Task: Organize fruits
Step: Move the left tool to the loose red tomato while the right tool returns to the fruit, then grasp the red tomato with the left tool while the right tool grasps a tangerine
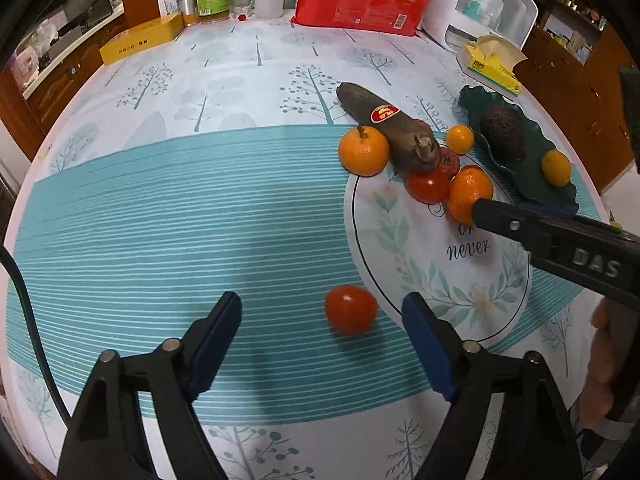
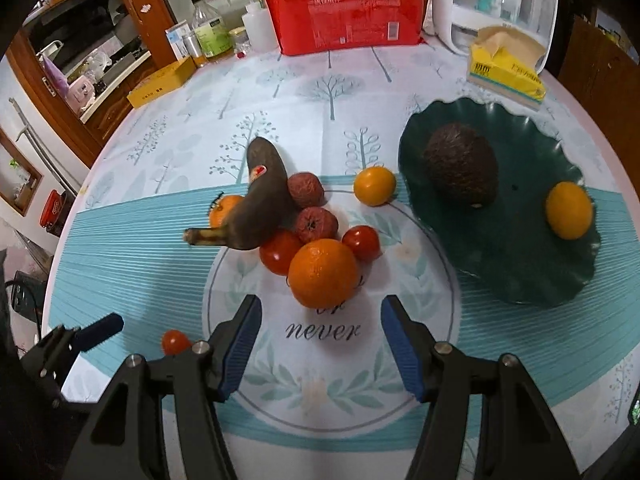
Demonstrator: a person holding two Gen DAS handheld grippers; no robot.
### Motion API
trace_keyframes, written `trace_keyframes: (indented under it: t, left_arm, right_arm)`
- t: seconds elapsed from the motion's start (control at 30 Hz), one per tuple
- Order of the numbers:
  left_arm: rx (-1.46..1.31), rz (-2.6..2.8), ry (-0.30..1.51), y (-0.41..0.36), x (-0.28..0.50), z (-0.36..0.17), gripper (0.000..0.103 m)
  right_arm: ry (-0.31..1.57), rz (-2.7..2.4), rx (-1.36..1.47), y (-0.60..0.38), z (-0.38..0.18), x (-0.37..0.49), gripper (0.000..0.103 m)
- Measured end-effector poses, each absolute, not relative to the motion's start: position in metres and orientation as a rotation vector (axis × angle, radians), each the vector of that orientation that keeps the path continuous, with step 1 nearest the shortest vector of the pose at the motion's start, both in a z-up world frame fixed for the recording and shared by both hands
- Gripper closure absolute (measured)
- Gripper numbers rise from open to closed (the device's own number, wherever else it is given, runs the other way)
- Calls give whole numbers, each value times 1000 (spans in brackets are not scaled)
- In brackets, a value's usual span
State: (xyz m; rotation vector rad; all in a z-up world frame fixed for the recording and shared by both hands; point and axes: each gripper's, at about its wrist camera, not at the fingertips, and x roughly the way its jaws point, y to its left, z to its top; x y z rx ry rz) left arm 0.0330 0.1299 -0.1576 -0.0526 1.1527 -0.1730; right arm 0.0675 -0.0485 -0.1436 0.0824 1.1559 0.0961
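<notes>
At the near left of the desk (image 1: 120,208), the left claw (image 1: 322,344) hangs open over the striped blue cloth, nothing pressed between its blue pads. A lone red tomato (image 1: 351,309) lies on the cloth between the two fingers, a little beyond their tips and nearer the right one, touching neither.

To the right, the right claw (image 2: 318,340) is also open and empty, over a round white mat (image 2: 424,280) printed with leaves and the word "never". A big orange (image 2: 323,273) sits on the mat just beyond its fingertips, roughly centred between them. In the left wrist view one right finger appears to overlap that orange; whether it touches cannot be told.

Behind the orange is a heap of fruit: two red tomatoes (image 2: 280,252), two wrinkled dark red fruits (image 2: 316,224), a blackened banana (image 2: 264,196) with a red sticker lying across the pile, and a second orange (image 2: 224,210) half hidden behind the banana. A small yellow fruit (image 2: 374,185) rests alone just left of the plate.

At the far right, a dark green plate (image 2: 500,264) with a wavy rim holds a dark avocado (image 2: 460,164) and one yellow fruit (image 2: 569,210), well apart from each other.

Along the far edge stand a yellow box (image 1: 140,42), bottles, a red packet (image 1: 360,0), a white appliance and a tissue box (image 2: 506,74); their labels are too small to read. A person's hand (image 1: 602,368) is cut off at the right edge.
</notes>
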Motion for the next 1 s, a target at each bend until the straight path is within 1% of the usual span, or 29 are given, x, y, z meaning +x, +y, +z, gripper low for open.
trace_keyframes:
  t: [0.07, 0.1, 0.17, 0.33, 0.43, 0.53, 0.6, 0.67, 0.7, 0.73, 1.0]
  left_arm:
    - [-61, -173, 1161, 130, 34, -161, 30]
    - [-63, -173, 1166, 129, 34, -163, 31]
    - [-67, -172, 1172, 127, 35, -167, 38]
    - [-86, -170, 1193, 124, 36, -173, 48]
    - [-81, -165, 1188, 122, 35, -174, 51]
    - [-83, -160, 1187, 122, 35, -173, 52]
    - [-89, -155, 1184, 122, 35, -173, 56]
    - [-97, -158, 1181, 122, 37, -173, 65]
    - [-103, -163, 1181, 123, 37, -173, 68]
    - [-117, -170, 1184, 123, 37, -173, 75]
    - [-195, -166, 1190, 129, 36, -172, 77]
  right_arm:
    - [1164, 94, 92, -50, -152, 70, 41]
    - [1167, 94, 99, -51, -156, 72, 41]
    - [1168, 96, 111, -53, -159, 74, 42]
    - [1164, 95, 135, -58, -163, 80, 46]
    - [1163, 112, 157, -60, -165, 84, 49]
    - [1161, 130, 152, -57, -167, 87, 53]
    - [1165, 138, 162, -56, -169, 90, 54]
    - [1167, 138, 165, -56, -171, 93, 55]
    - [1167, 139, 163, -56, -172, 93, 57]
    - [1162, 144, 162, -56, -172, 94, 57]
    - [1148, 185, 185, -62, -167, 85, 60]
